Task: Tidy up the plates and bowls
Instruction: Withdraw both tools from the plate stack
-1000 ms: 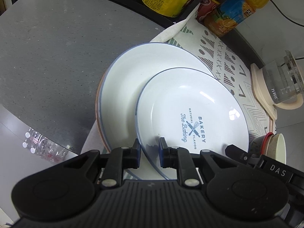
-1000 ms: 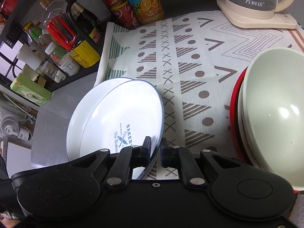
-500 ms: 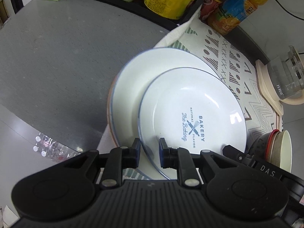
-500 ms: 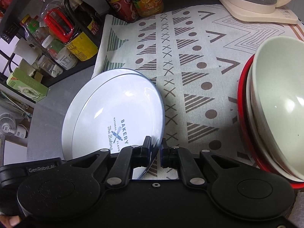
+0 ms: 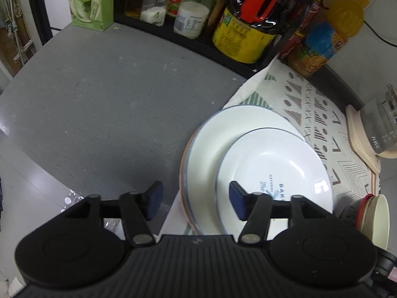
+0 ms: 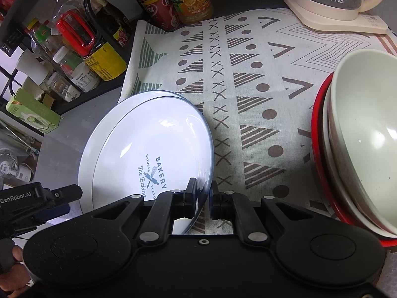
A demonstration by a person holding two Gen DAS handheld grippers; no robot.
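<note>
A white blue-rimmed "Bakery" plate [image 6: 153,149] lies on a stack of larger plates [image 5: 223,129] at the left edge of the patterned cloth. My right gripper [image 6: 203,198] is shut on the Bakery plate's right rim. The plate also shows in the left wrist view [image 5: 273,168]. My left gripper [image 5: 196,198] is open and empty, its jaws wide apart above the stack's near-left rim. Stacked bowls [image 6: 367,134], pale ones inside a red one, stand at the right.
A patterned cloth [image 6: 248,74] covers the counter's right part; grey counter [image 5: 99,99] lies to the left. A rack of bottles and jars [image 5: 223,12] lines the back. An electric kettle [image 6: 335,0] stands at the back right.
My left gripper has let go of the Bakery plate's rim, opened wide and drawn back to the left. My right gripper stays shut on the plate.
</note>
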